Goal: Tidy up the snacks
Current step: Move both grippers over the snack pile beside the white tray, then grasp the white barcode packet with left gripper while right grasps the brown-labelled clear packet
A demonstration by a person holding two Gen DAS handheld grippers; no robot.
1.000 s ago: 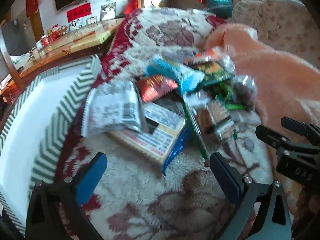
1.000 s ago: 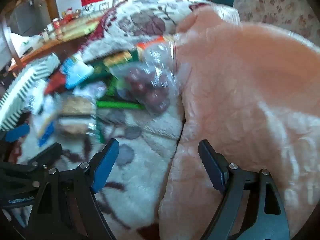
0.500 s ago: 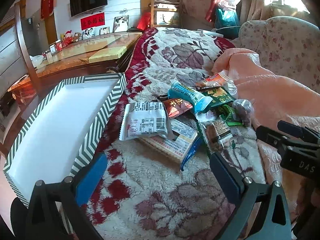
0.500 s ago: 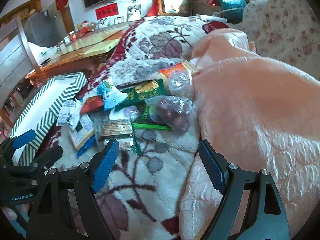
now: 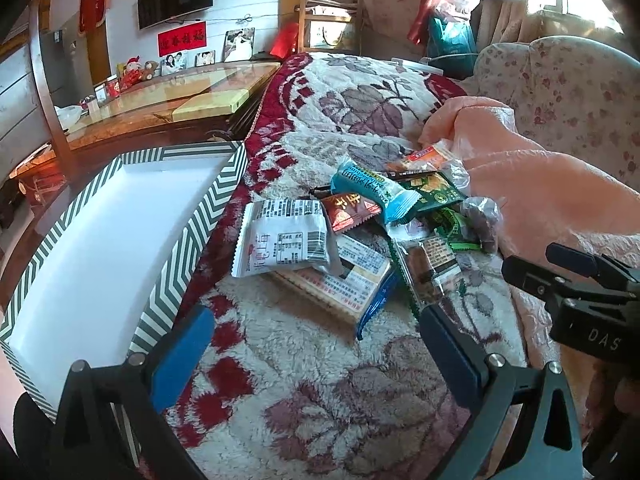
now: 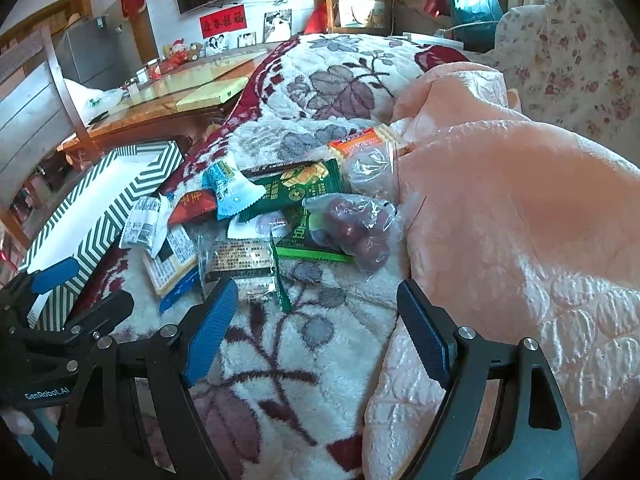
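Nearest me, over the fleecy floral blanket [image 5: 320,380], both tools hang with nothing between their fingers: the left gripper [image 5: 316,354] spread wide and aimed at the heap, the right gripper [image 6: 316,324] equally agape a little to its side, above the seam where the peach quilt [image 6: 520,220] overlaps the blanket. Neither touches a snack, which I read as the pause before a first pick. Just beyond lies the snack pile [image 5: 360,232], loosely overlapping near the blanket's middle and butting against the quilt's edge. The white packet [image 5: 284,240] lies flat on top on the box side, its long axis running across the left tool's view, crimped ends pointing at box and quilt. A blue wrapper [image 5: 374,190] slants behind it, and a clear bag of dark round fruit [image 6: 352,224] rests against the quilt. The chevron-edged box [image 5: 192,236] sits at the blanket's left edge, its white inside bare, presumably waiting to receive the snacks.
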